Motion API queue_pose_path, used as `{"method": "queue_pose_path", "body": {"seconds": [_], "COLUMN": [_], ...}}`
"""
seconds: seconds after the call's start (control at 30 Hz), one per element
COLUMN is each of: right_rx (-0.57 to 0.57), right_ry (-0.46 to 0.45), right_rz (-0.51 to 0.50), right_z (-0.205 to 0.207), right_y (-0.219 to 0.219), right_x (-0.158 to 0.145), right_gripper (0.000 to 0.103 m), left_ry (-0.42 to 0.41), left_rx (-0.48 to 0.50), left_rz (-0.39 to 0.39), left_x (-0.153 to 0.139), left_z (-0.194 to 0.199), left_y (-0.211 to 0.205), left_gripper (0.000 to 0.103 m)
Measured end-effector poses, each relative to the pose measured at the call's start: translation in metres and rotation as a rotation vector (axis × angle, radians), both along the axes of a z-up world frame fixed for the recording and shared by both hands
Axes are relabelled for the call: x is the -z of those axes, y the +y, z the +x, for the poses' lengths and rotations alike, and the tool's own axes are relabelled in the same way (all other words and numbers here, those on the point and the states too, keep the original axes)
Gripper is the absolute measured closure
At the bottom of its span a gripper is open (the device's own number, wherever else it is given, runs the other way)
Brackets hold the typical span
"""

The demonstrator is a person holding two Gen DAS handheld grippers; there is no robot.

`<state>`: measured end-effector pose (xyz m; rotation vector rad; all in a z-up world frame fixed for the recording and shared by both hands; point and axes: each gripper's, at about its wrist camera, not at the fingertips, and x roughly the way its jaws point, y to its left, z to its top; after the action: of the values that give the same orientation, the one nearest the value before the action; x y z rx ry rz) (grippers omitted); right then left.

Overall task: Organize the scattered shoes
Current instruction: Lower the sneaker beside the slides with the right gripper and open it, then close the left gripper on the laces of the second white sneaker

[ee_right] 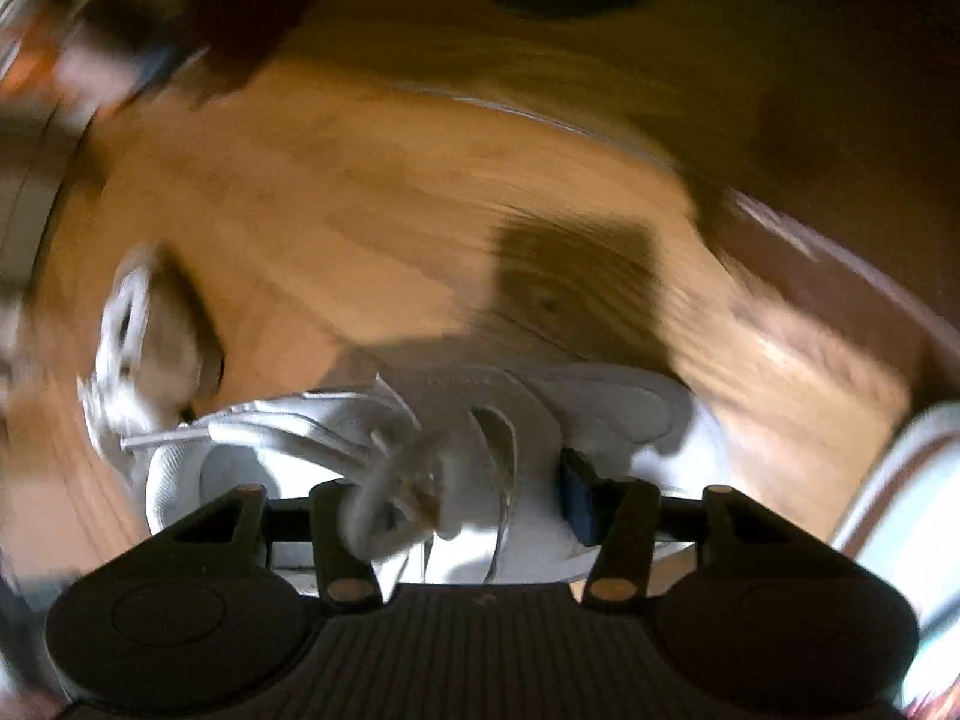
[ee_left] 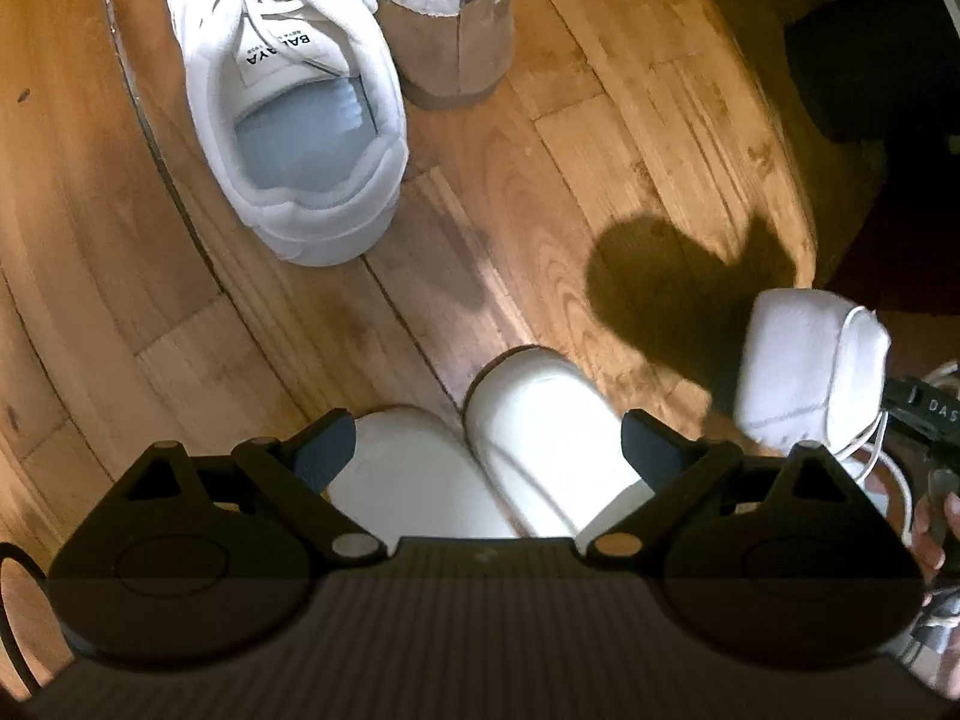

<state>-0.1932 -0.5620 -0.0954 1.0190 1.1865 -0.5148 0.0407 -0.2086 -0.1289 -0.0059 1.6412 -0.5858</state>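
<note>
In the left wrist view a white lace-up sneaker [ee_left: 288, 90] stands on the wood floor at upper left, heel toward me, with a tan fleece-lined boot [ee_left: 444, 18] right behind it. My left gripper [ee_left: 489, 441] is open above two white slippers [ee_left: 540, 420] lying side by side, and holds nothing. At the right edge a second white sneaker [ee_left: 804, 366] hangs above the floor. In the blurred right wrist view my right gripper [ee_right: 462, 486] is shut on this white sneaker [ee_right: 510, 420], its laces dangling over the left finger.
Wood plank floor [ee_left: 600, 138] fills both views. A dark object [ee_left: 870, 60] sits at upper right in the left wrist view. A pale shoe-like shape [ee_right: 900, 510] shows at the right edge of the right wrist view, too blurred to name.
</note>
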Motion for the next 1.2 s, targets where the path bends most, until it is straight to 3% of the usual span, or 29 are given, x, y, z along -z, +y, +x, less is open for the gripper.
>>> {"method": "queue_pose_path", "body": {"seconds": [0.07, 0.13, 0.17, 0.23, 0.33, 0.4, 0.53, 0.67, 0.77, 0.87, 0.93, 1.03, 1.07, 1.13, 1.17, 1.2], "right_rx": [0.086, 0.107, 0.105, 0.074, -0.014, -0.141, -0.341, -0.501, -0.591, -0.619, -0.664, -0.834, -0.908, -0.98, -0.99, -0.984], "right_ry": [0.041, 0.09, 0.086, 0.015, -0.034, -0.109, -0.22, -0.349, -0.433, -0.493, -0.532, -0.605, -0.62, -0.608, -0.6, -0.598], "right_rz": [0.027, -0.009, -0.025, -0.099, -0.273, -0.353, -0.453, -0.411, -0.342, -0.279, -0.249, -0.317, -0.361, -0.432, -0.44, -0.419], "right_z": [-0.005, -0.001, 0.002, 0.006, 0.014, 0.021, 0.04, 0.069, 0.088, 0.104, 0.118, 0.142, 0.15, 0.16, 0.165, 0.171], "right_y": [-0.007, -0.01, -0.009, -0.005, 0.011, 0.028, 0.062, 0.107, 0.143, 0.174, 0.189, 0.219, 0.231, 0.244, 0.248, 0.25], "right_x": [0.006, 0.011, 0.013, 0.016, 0.005, -0.008, -0.025, -0.026, -0.023, -0.017, -0.013, -0.02, -0.022, -0.028, -0.028, -0.027], "right_gripper": [0.05, 0.041, 0.035, 0.033, 0.03, 0.03, 0.029, 0.029, 0.029, 0.029, 0.029, 0.018, 0.01, 0.01, 0.01, 0.01], "left_ry": [0.002, -0.001, -0.004, -0.011, -0.013, -0.016, -0.042, -0.086, -0.155, -0.187, -0.174, -0.151, -0.171, -0.219, -0.249, -0.281], "left_rx": [-0.005, -0.012, -0.015, -0.019, -0.02, -0.043, -0.131, -0.255, -0.323, -0.362, -0.338, -0.323, -0.32, -0.309, -0.293, -0.273], "left_rz": [-0.007, -0.009, -0.009, -0.012, -0.001, 0.0, 0.009, -0.016, 0.028, 0.084, 0.083, 0.017, 0.022, 0.039, 0.045, 0.052], "left_x": [-0.001, -0.001, -0.001, -0.002, 0.001, 0.002, 0.001, -0.008, -0.009, 0.002, 0.021, 0.041, 0.043, 0.045, 0.046, 0.047], "left_z": [0.001, 0.003, 0.003, 0.006, 0.01, 0.016, 0.039, 0.066, 0.076, 0.078, 0.079, 0.081, 0.08, 0.079, 0.079, 0.079], "left_y": [0.0, 0.0, -0.001, 0.0, 0.006, 0.015, 0.045, 0.074, 0.083, 0.085, 0.082, 0.081, 0.081, 0.082, 0.081, 0.08], "left_gripper": [0.007, 0.007, 0.007, 0.007, 0.007, 0.007, 0.007, 0.007, 0.007, 0.007, 0.007, 0.007, 0.007, 0.007, 0.011, 0.027]}}
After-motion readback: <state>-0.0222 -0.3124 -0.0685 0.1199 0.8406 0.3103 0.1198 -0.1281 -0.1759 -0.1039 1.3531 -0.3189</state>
